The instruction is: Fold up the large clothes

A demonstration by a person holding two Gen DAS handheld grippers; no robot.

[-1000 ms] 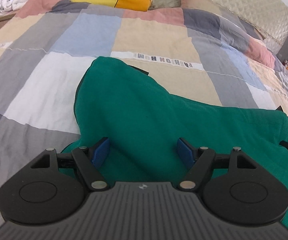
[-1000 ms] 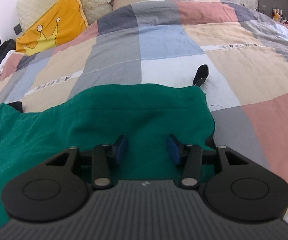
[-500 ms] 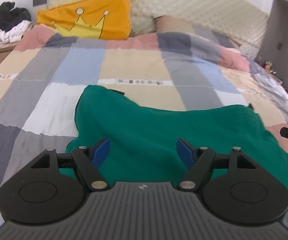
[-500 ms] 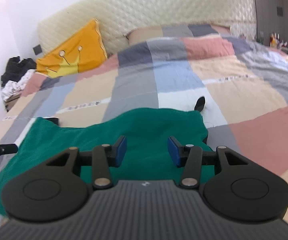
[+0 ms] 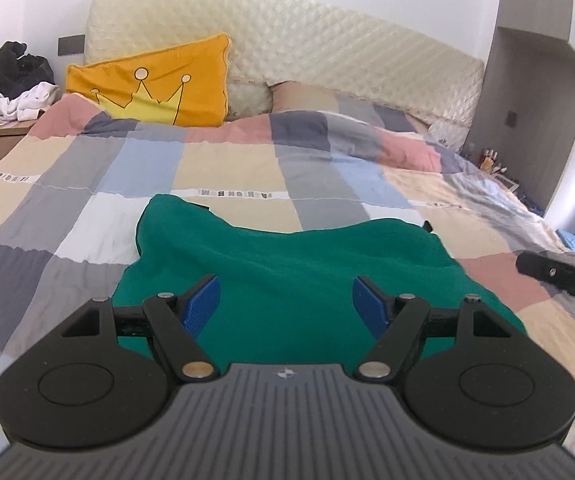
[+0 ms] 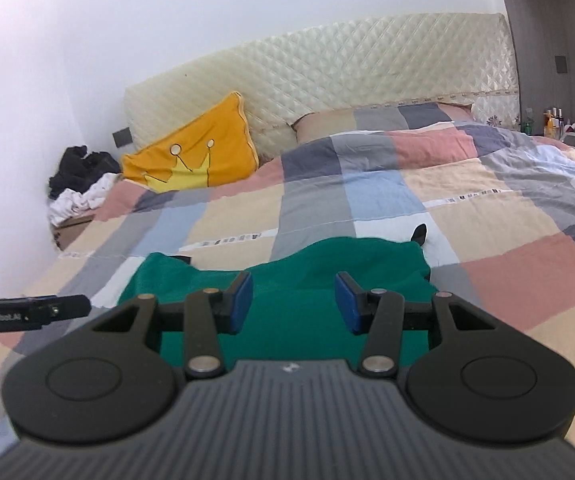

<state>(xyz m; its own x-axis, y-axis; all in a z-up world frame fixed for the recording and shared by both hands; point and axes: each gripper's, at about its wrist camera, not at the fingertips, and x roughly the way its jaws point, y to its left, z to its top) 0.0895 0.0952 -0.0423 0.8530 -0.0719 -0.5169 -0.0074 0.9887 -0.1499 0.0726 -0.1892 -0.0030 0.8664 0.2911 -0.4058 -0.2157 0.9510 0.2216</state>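
Observation:
A green garment (image 5: 287,264) lies folded into a rough rectangle on the patchwork quilt (image 5: 223,168), with black trim showing at its far corners. My left gripper (image 5: 287,300) is open and empty, held above the garment's near edge. My right gripper (image 6: 293,298) is open and empty too, above the near part of the garment (image 6: 307,276). The right gripper's side shows at the right edge of the left wrist view (image 5: 563,276), and the left gripper's side shows at the left edge of the right wrist view (image 6: 27,312).
A yellow crown pillow (image 5: 155,84) and a quilted headboard (image 5: 327,56) stand at the far end of the bed. A bedside stand with black and white clothes (image 5: 7,88) is far left. Small bottles (image 6: 553,118) stand far right.
Both grippers have pulled back and tilted up from the garment, so more of the bed, headboard and wall shows. The garment lies still. Both stay open.

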